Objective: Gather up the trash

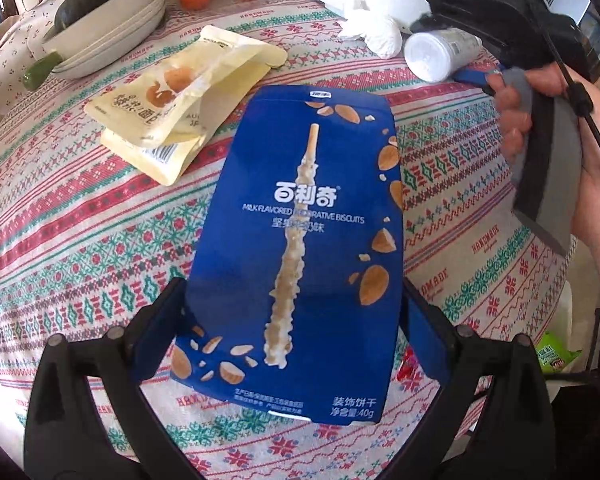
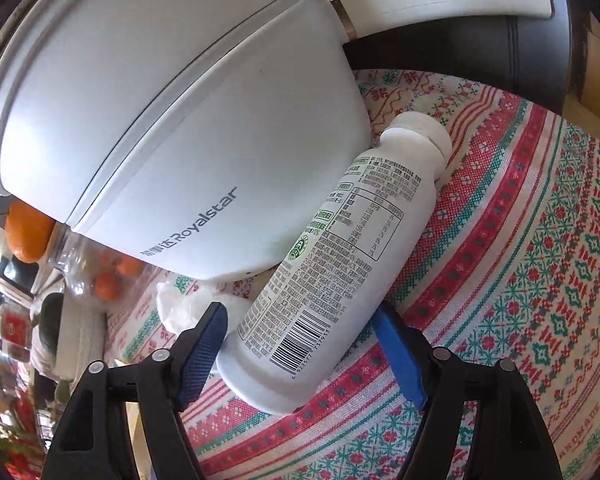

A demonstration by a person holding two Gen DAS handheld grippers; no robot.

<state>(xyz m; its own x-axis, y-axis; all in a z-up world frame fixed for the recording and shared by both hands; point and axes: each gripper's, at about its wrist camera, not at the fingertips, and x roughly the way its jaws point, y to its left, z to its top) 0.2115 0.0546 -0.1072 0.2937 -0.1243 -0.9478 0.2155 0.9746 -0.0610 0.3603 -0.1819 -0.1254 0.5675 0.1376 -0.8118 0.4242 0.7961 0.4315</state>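
Bottle point(image 2: 340, 240), white plastic with a printed label and barcode, lay on its side on the bench point(image 2: 540, 280), right between the two blue pads of the right gripper point(image 2: 300, 348). Long axis ran forward and away from that gripper, base nearest the camera, capped neck farthest, so the fingers straddled the body across its width. Pads looked close to the sides but not clearly pressing; jaws stood fairly wide, and I judged the bottle not yet gripped. Far side of the bottle rested against a large white cooker pot point(image 2: 180, 120), with crumpled white tissue point(image 2: 188, 304) just beside the left pad.

Left gripper point(image 1: 296, 296) was closed on a blue biscuit box point(image 1: 300, 220), flat card squeezed between its pads and held above the patterned cloth. Cream snack wrapper point(image 1: 172, 108) lay on the bench beyond it, still to be collected.

Right hand was plainly the nearer one for the bottle. Closing across the smooth round body seemed the next need; slipping toward the pot looked possible.
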